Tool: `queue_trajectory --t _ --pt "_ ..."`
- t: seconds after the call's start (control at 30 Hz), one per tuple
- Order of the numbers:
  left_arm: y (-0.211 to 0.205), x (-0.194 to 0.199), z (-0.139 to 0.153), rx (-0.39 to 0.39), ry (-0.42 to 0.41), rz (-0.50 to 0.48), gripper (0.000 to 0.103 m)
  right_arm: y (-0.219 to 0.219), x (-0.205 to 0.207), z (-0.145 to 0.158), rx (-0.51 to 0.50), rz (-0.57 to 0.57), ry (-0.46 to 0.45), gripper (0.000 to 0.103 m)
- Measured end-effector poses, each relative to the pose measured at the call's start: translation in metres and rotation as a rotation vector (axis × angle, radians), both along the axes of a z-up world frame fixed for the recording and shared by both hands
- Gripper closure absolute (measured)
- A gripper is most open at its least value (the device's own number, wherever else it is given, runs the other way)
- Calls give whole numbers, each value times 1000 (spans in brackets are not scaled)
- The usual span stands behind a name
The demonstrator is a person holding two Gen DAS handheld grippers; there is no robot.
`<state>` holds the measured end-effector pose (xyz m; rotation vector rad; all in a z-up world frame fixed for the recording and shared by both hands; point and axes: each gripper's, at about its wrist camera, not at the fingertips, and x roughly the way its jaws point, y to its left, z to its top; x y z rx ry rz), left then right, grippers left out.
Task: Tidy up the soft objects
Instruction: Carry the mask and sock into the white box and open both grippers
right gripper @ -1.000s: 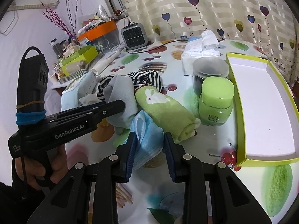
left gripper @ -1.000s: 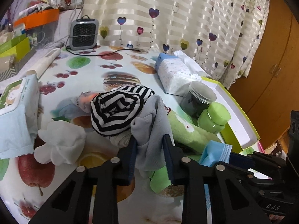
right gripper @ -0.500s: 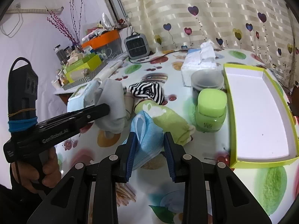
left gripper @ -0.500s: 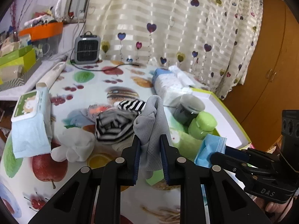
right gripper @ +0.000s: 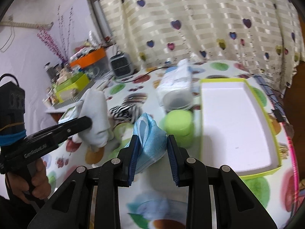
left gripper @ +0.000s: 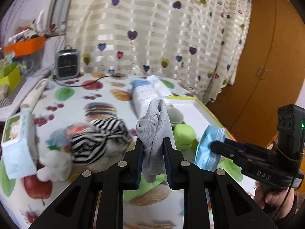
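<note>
Left claw [left gripper: 153, 159]: clenched on the grey sock [left gripper: 156, 131]. Sock is up in the air, above the table [left gripper: 106, 95].
Right claw [right gripper: 152, 153]: clenched on the blue mask [right gripper: 147, 135]. Also up off the table.
Why held high: prob. so each soft thing comes clear of the pile and doesn't drag the rest w/ it.
Grey sock, which way: long way runs up-down. Top end sticks up past the pads, bottom end hangs below them. Pinched near the middle, so it folds over.
Blue mask, which way: stands on edge btw the pads, folded, top pointing up and a bit away from the cam. Its long way looks up-down too, but can't tell for sure.
Green tray [right gripper: 265, 114]: white inside, nothing in it, on the right side of the table. Prob. where the soft things go.
Still on table: striped sock [left gripper: 97, 141], white fluffy thing [left gripper: 55, 164], near each other.
Not soft: green jar [right gripper: 179, 127] and dark jar [right gripper: 176, 101], just left of the tray.
How far along: early, I think. Tray has nothing in it yet.
</note>
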<state>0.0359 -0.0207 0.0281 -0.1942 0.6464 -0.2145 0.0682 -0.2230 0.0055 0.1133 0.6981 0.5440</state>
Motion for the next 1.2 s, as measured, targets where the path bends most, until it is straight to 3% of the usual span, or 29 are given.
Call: queue_trajectory --t 0.43,0.73,1.0,1.13,1.2 --pt "-70 39 4 11 6 -188 84 -66 23 7 5 -182 -12 72" --pt "-119 62 -11 21 44 -313 84 -102 42 -14 -28 -275 65 72" --pt "-144 78 -29 40 102 -368 84 -117 56 -35 -84 -312 144 71" --pt "-151 86 -36 46 120 -384 84 -121 59 -42 -111 -325 178 69" --pt "-155 89 -41 53 133 -391 83 -123 59 -43 -113 -325 180 61"
